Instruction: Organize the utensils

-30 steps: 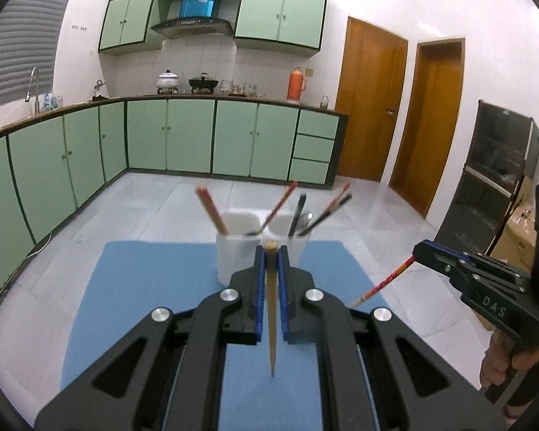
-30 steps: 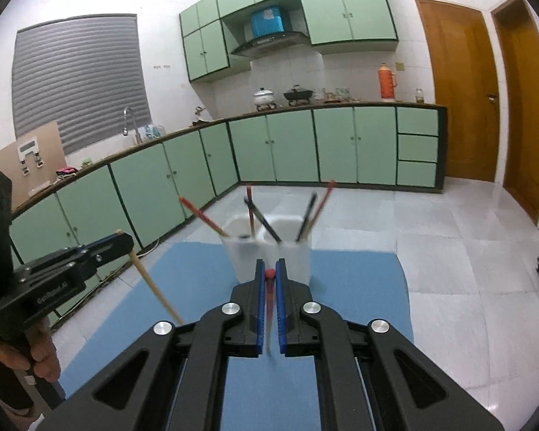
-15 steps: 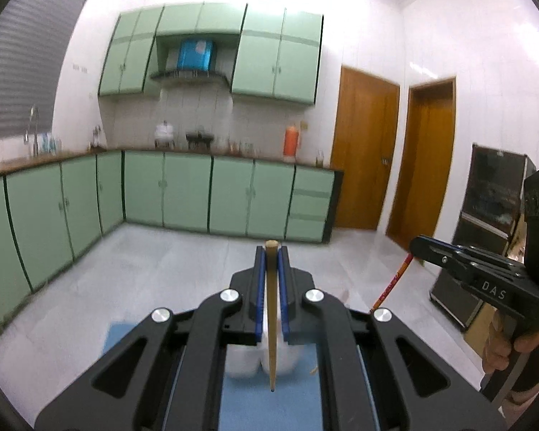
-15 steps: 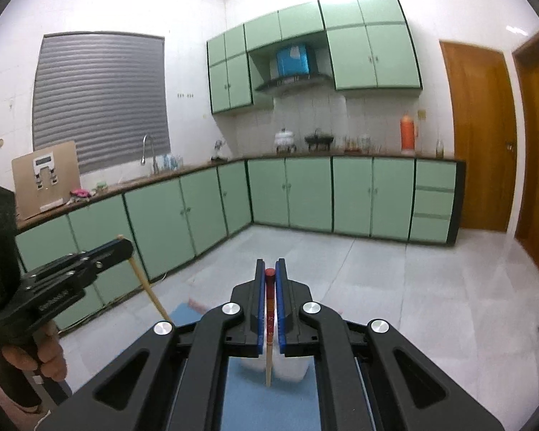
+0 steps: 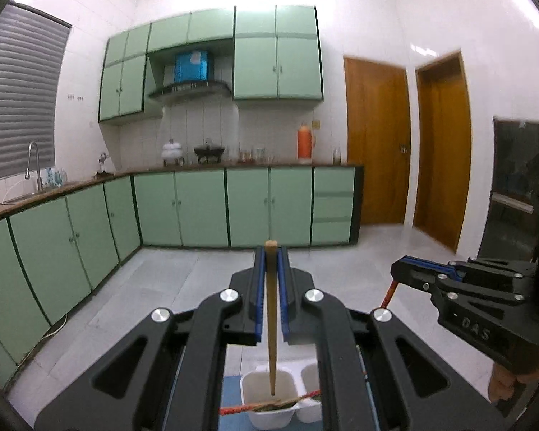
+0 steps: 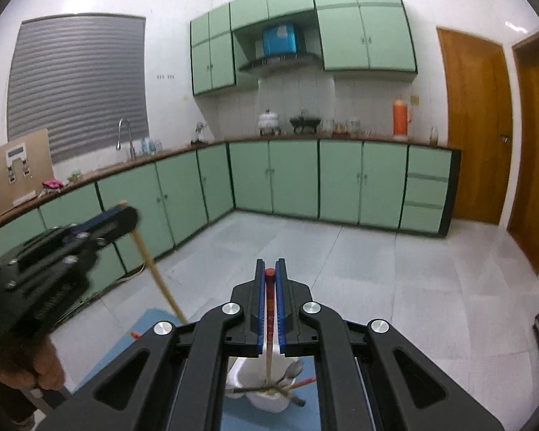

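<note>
- Cabinets (image 5: pixel 183 208) in green are seen lining the tiled kitchen.
- Left tongs (image 5: pixel 270 262) are clamped on a wooden chopstick (image 5: pixel 271 323) above a white holder (image 5: pixel 269 398).
- Right tongs (image 6: pixel 270 276) are clamped on a red chopstick (image 6: pixel 269 309).
- A blue mat (image 6: pixel 147 327) is seen covering the bench.

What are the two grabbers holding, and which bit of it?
The left gripper pinches a plain wooden chopstick near its top end. The right gripper pinches a red-topped chopstick near its top. Both tips hang over the white holder.

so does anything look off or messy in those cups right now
Yes. In the left cup a red chopstick lies almost flat across the rim, its end poking out past the wall. In the right wrist view the utensils cross in a tangle instead of standing upright.
</note>
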